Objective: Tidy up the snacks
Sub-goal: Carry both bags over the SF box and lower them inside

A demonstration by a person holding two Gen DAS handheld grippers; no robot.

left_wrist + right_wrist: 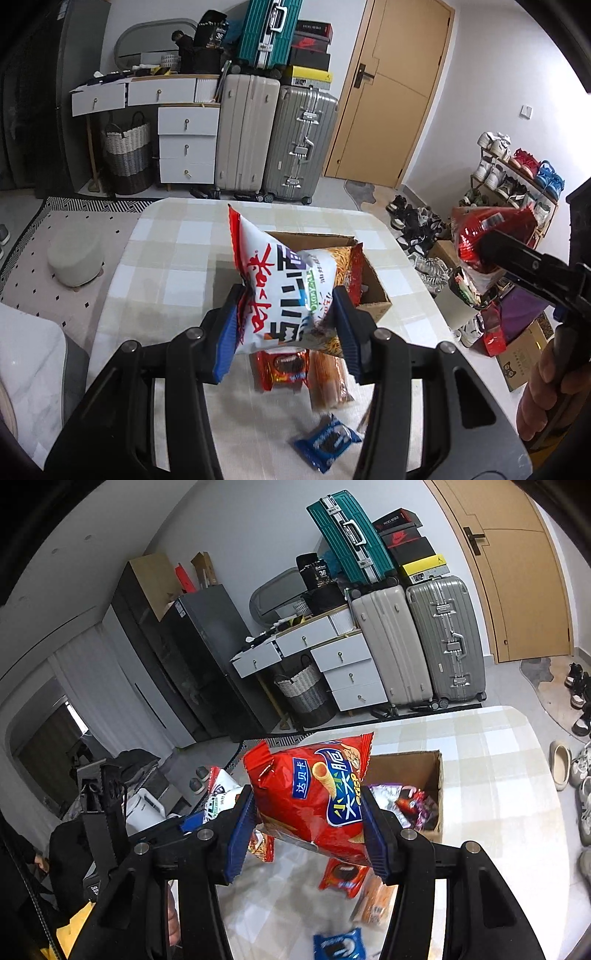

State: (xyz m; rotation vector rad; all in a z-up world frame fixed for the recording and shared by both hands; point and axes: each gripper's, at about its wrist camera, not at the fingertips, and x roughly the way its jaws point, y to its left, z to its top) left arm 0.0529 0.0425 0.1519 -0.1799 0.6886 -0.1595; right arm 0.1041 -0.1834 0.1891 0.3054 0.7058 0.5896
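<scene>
carrying both bags over to the cardboard box [373, 295] seems to be the step in hand, and it goes best if each bag is brought right above the opening before the pads let go. in the left wrist view, the left hand-held gripper [286, 317] is clamped on a white snack bag [280, 284] with red lettering, held in the air above the table [177, 258]; the bag is soft and puffy, so a light squeeze should keep it from bursting or slipping. below it on the table lie a red cookie pack [282, 371], an orange pack [330, 380] and a blue cookie pack [327, 443], all blurred. the right hand-held gripper [476, 251] shows at the right edge, side on, with a red bag [491, 232] in its grip; a hand [543, 387] is partly cut off there. in the right wrist view, the right hand-held gripper [308, 821] grips the red bag [314, 797] by its sides, above the table and near the box [417, 764], which already holds some packets [410, 805]. how full the box is cannot be told, since the bags cover much of it in both views.
</scene>
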